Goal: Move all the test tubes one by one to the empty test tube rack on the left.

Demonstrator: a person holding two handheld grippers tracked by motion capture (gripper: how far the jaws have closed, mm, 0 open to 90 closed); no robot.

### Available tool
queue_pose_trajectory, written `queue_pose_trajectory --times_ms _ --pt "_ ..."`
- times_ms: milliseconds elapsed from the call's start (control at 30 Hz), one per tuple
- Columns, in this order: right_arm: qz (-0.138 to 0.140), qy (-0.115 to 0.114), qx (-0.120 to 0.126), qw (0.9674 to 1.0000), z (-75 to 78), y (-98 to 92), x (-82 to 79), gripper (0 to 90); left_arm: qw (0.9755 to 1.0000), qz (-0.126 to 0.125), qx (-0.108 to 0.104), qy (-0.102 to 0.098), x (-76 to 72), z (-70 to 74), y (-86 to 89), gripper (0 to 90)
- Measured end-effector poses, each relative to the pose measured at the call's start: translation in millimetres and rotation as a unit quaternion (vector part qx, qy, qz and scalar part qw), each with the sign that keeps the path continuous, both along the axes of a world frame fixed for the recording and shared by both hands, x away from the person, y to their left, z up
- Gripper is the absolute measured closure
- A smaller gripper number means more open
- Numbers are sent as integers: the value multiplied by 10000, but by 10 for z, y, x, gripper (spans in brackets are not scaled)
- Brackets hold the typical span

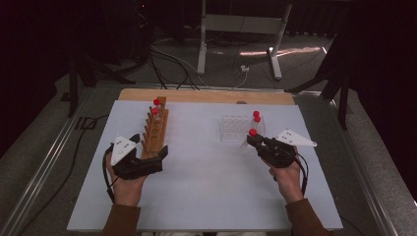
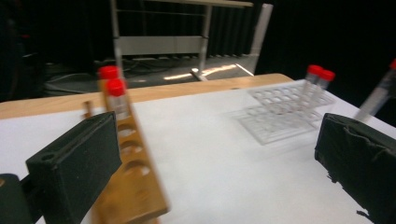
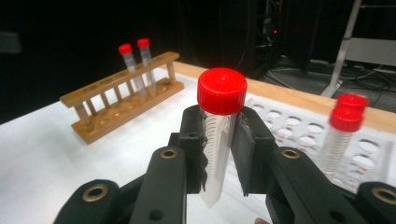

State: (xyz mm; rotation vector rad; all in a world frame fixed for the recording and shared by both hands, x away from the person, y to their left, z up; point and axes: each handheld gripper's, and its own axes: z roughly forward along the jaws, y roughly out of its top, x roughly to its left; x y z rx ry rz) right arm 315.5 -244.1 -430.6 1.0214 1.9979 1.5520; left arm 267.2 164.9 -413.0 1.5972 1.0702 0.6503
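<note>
Right gripper (image 3: 223, 154), jaws clamped on a red-capped tube (image 3: 219, 135), holds it upright above the counter (image 1: 206, 172), just beside the clear rack (image 1: 235, 128). Left gripper (image 1: 150, 145), jaws wide apart and holding nothing, straddles the near end of the wooden rack (image 1: 155, 130), which carries two tubes.
</note>
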Motion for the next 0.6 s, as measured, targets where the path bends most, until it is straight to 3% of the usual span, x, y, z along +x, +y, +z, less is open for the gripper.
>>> queue_pose_trajectory --times_ms 200,600 --pt "201 66 -144 9997 -54 137 -22 747 9985 -526 162 64 117 60 -289 11" --pt "450 64 -257 9986 -56 288 -84 747 9938 -1081 230 122 262 94 -795 37"
